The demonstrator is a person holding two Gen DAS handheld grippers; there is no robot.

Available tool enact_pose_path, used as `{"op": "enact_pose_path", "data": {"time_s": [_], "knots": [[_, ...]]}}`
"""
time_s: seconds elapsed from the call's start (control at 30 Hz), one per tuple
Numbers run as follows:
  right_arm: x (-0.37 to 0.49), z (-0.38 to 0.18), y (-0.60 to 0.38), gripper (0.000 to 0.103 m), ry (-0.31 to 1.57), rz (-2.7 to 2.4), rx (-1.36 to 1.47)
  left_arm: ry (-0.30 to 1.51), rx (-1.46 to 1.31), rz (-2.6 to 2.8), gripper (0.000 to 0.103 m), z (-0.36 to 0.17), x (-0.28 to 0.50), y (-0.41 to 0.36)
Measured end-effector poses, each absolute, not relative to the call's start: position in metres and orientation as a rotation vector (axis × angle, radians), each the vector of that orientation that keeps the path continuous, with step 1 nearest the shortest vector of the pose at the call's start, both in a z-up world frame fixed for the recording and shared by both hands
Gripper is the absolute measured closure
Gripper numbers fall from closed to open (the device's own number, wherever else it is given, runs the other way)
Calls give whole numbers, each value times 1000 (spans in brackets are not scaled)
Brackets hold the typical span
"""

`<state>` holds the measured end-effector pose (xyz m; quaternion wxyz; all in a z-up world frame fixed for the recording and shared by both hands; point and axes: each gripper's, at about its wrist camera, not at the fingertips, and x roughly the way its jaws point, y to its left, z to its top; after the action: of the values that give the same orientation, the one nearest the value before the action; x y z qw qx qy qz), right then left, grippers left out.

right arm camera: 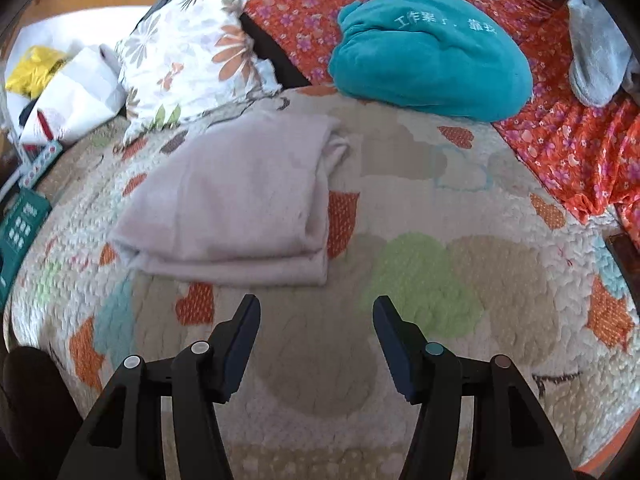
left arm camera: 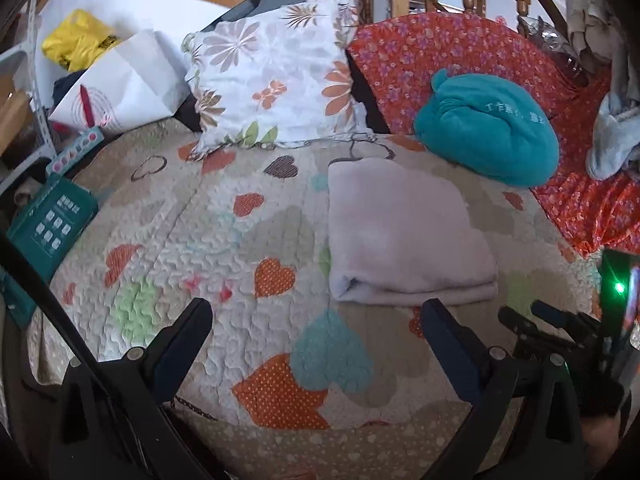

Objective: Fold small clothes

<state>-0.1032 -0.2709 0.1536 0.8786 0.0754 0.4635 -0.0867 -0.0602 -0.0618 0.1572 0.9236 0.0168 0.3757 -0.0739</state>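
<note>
A pale pink garment (left arm camera: 404,232) lies folded into a thick rectangle on the heart-patterned quilt (left arm camera: 224,248). In the right wrist view the garment (right arm camera: 236,204) sits left of centre, its folded edge toward me. My left gripper (left arm camera: 316,312) is open and empty, held above the quilt just in front and left of the garment. My right gripper (right arm camera: 316,308) is open and empty, just in front and right of the garment's near edge. The right gripper also shows at the right edge of the left wrist view (left arm camera: 560,320).
A floral pillow (left arm camera: 272,80) and a teal plush bundle (left arm camera: 488,128) lie behind the garment. An orange flowered cover (right arm camera: 560,136) lies at the right with a grey-blue cloth (right arm camera: 596,52) on it. A teal box (left arm camera: 48,224), white bag (left arm camera: 124,80) and yellow bag (left arm camera: 76,38) sit left.
</note>
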Motion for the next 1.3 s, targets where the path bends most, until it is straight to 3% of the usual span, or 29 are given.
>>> {"op": "enact_pose_path", "data": {"time_s": [0.13, 0.27, 0.37, 0.83, 1.3], "knots": [[-109, 177, -253, 39, 1020, -172, 91, 823, -4, -162, 0, 143, -57, -52], [-104, 211, -232, 27, 1003, -178, -43, 863, -21, -155, 0, 132, -51, -41], [-91, 217, -223, 26, 985, -185, -91, 878, -23, -117, 0, 123, -48, -31], [-67, 145, -253, 26, 977, -311, -61, 1026, 26, -63, 0, 78, -17, -54], [-57, 130, -267, 26, 982, -348, -23, 1096, 64, -71, 0, 52, 3, -72]]}}
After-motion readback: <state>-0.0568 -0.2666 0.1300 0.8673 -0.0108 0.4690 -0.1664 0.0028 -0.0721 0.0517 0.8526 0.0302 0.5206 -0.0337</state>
